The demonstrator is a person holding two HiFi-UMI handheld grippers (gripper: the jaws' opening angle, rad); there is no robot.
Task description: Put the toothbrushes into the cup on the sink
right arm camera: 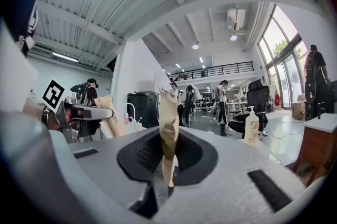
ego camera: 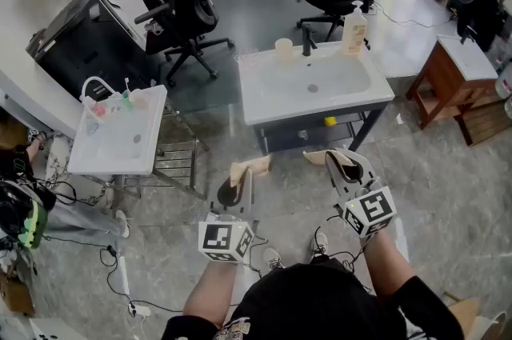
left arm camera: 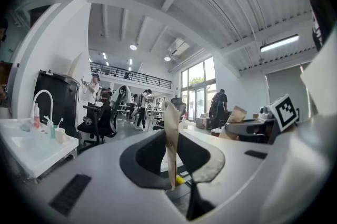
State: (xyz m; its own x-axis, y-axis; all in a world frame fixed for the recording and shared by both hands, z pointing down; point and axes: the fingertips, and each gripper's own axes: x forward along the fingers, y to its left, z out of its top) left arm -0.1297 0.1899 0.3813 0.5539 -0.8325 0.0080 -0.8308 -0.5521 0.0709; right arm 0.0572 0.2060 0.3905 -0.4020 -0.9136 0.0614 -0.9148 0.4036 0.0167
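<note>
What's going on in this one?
A person stands back from the white sink, holding the left gripper and right gripper level, both shut and empty. A cup sits at the sink's back edge by the faucet. What look like toothbrushes stand on a second sink to the left. Nothing is picked up yet.

The cup (ego camera: 283,49) stands on the sink's (ego camera: 264,108) back rim, left of the tap (ego camera: 307,41), the soap bottle (ego camera: 354,30) right of it. A second sink (ego camera: 104,162) stands to the left, chairs (ego camera: 188,10) behind.
</note>
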